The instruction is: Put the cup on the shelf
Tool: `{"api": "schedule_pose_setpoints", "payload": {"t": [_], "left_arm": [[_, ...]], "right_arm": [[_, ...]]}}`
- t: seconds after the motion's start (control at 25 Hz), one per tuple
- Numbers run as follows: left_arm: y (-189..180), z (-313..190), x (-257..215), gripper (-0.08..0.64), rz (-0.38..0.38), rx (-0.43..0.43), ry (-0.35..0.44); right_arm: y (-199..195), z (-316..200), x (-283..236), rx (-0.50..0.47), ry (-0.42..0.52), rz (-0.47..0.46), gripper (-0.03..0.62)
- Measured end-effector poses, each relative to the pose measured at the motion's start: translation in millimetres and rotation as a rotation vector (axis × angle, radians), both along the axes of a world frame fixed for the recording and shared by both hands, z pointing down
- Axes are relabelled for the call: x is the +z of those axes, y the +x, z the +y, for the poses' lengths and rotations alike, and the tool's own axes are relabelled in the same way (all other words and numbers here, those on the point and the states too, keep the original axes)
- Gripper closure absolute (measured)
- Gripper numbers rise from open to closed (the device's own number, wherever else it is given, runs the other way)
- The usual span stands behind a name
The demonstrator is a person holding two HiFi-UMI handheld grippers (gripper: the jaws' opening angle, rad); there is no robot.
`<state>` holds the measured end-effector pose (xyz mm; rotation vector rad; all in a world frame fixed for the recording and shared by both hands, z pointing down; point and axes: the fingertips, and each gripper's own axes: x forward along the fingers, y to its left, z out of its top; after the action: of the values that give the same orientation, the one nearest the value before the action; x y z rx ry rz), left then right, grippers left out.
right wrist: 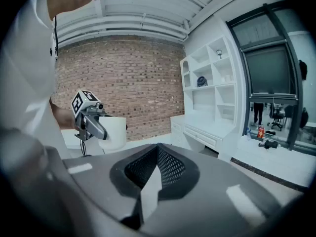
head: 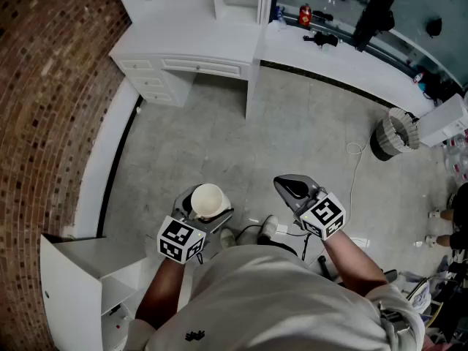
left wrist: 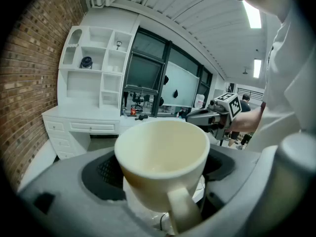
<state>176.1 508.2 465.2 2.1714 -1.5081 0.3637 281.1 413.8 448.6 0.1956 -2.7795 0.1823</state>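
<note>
Left gripper [head: 207,208] has its jaws spread wide and clamped on the cup [left wrist: 163,157] - pads on either side of the body, handle pointing back at the camera. The cup's carried upright in mid-air at about waist height, mouth up, probably so it can go down flat without any re-gripping. Right gripper [head: 287,185] is closed with nothing in it, just hanging off to the side. The shelf [left wrist: 84,85] is well across the room - looks like carrying is what's left.
</note>
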Motion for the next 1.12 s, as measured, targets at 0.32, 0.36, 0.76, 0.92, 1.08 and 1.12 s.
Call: {"api": "schedule_pose_setpoints", "payload": {"t": [0.32,0.36,0.76,0.92,1.08,1.12], "left_arm": [[-62,44,13,0.124,-0.052,0.022,0.016],[-67,47,14,0.124,-0.053,0.028,0.021],[-78,45,13,0.124,-0.01,0.013,0.054],[-82,18,15,0.124,-0.007,-0.005,0.046],[-85,-22,6,0.126,-0.031,-0.027,0.062],[-88,-35,3,0.126,-0.044,-0.037,0.067]], "right_arm": [[-63,40,0,0.017,0.026,0.006,0.583],[-69,45,0,0.019,0.028,0.007,0.583],[-84,52,-9,0.022,0.019,-0.016,0.57],[-83,28,-3,0.02,-0.001,-0.029,0.572],[-79,-7,3,-0.008,-0.019,-0.037,0.58],[-80,-20,4,-0.013,-0.019,-0.041,0.58]]}}
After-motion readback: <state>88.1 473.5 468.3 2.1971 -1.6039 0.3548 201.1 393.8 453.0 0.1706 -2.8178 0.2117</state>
